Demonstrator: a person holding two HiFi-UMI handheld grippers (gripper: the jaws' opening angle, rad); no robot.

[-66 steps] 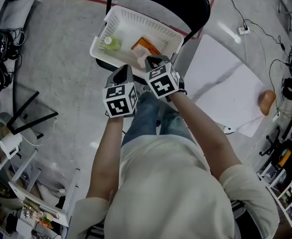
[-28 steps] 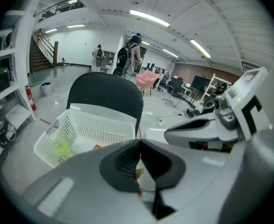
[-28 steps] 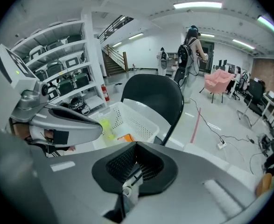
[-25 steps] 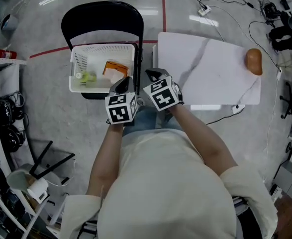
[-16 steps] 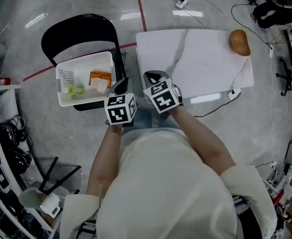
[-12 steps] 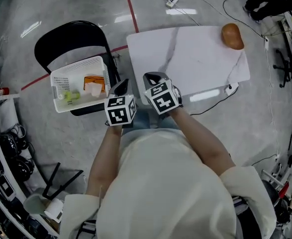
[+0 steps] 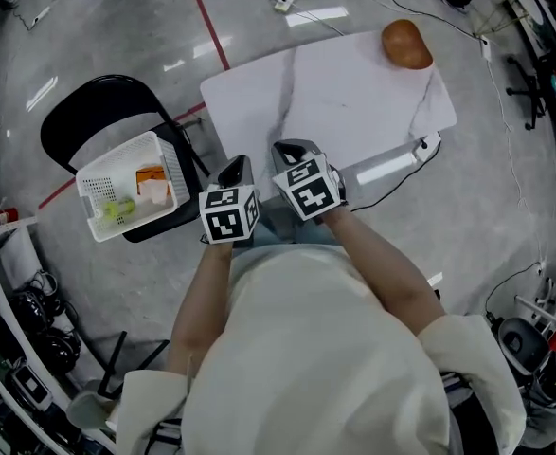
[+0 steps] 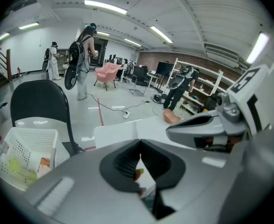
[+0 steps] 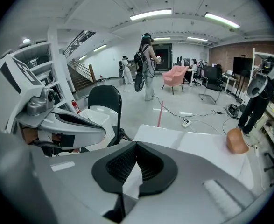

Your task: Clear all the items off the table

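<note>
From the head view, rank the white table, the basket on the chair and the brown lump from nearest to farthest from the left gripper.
1. White table: its near corner lies right by the left gripper.
2. Basket: to the left, on the chair.
3. Brown lump: table's far right corner.

- Big open lab hall, this one: polished grey floor (image 7: 116,55) with a red tape line (image 7: 208,36) running across it.
- Cables (image 7: 384,182) snake over that floor, and a power strip (image 7: 284,0) lies just beyond the far edge of the white table (image 7: 325,93).
- Overhead, long strip lights (image 8: 105,6) on a bare white ceiling.
- People (image 8: 83,50) wearing backpack rigs stand out in the open.
- Metal shelving (image 8: 200,90) loaded with gear, a brick wall (image 8: 148,59) behind, office chairs (image 8: 139,76), even a pink armchair (image 8: 108,73).
- At the back a staircase (image 9: 83,73), and a fire extinguisher (image 9: 75,107) on the floor.
</note>
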